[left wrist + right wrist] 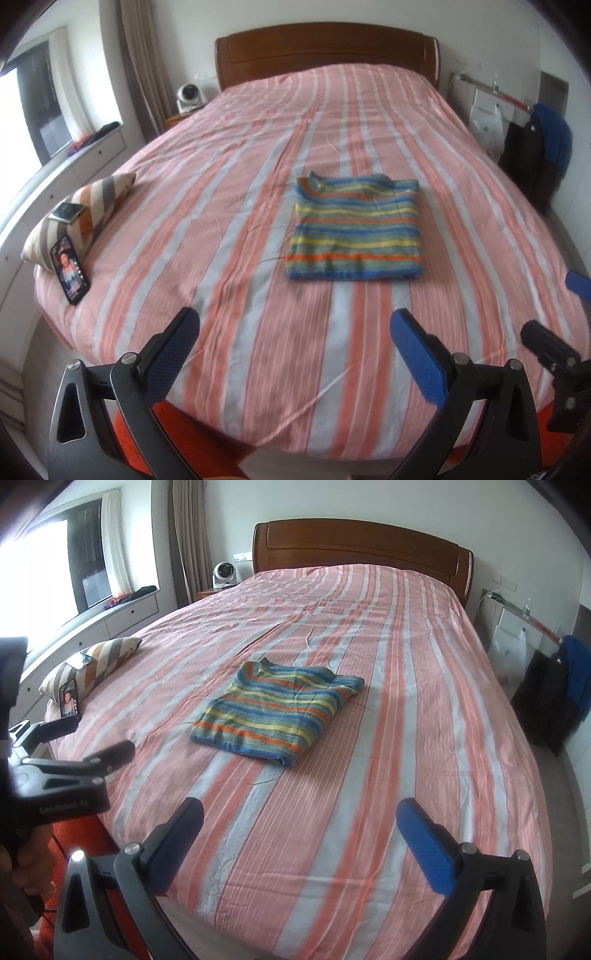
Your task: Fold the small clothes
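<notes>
The folded sweater point(355, 228) lies flat on the bed point(229, 206), well ahead of both grippers' wide-apart, empty fingers point(417, 354), probably because folding looks finished.

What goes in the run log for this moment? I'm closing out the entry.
garment: striped top folded, flat on bed | left gripper: open, empty | right gripper: open, empty | contact: none

Both fisheye cameras look from the foot of the bed point(258, 184) toward the wooden headboard point(325, 51), each sighting forward between its own two spread fingers low in the frame. The left wrist view faces the folded striped sweater point(354, 229) nearly square-on, while the right wrist view stands further right and angles leftward, catching the left gripper point(88, 742) at its left edge. Both share the bed, sweater, striped pillow point(85, 214) and phone point(70, 269), all well apart from the lenses.
</notes>
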The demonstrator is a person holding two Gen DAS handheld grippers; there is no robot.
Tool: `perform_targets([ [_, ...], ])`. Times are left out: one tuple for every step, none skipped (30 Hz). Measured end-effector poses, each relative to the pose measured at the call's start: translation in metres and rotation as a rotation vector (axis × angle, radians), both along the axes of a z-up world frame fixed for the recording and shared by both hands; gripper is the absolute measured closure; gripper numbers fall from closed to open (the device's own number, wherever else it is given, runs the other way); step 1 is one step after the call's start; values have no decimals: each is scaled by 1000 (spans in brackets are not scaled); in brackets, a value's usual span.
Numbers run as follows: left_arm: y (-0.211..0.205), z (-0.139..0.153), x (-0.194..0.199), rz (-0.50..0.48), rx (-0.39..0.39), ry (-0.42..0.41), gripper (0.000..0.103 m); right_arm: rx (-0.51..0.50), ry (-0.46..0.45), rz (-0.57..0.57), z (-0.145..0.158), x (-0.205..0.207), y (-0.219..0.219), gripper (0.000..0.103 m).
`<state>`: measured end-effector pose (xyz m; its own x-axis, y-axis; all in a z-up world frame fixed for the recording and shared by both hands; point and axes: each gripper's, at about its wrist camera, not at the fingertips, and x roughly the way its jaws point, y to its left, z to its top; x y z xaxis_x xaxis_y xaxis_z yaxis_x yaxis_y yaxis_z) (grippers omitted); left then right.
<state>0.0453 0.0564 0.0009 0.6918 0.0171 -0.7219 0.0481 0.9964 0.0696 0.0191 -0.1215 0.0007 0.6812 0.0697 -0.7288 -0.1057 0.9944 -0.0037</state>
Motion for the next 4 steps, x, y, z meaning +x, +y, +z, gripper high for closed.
perform_targets([
  [0,1,-2,2,5,-11,0,0,1,-1,-1,-1,0,0],
  [-1,2,-3,4,13,-21,0,-1,1,-1,-1,-2,-1,0],
  [-1,3,-4,3,20,-27,0,-1,0,0,-1,-2,-1,0],
  [-3,3,-5,0,29,-29,0,1,0,-1,-1,-2,-1,0],
])
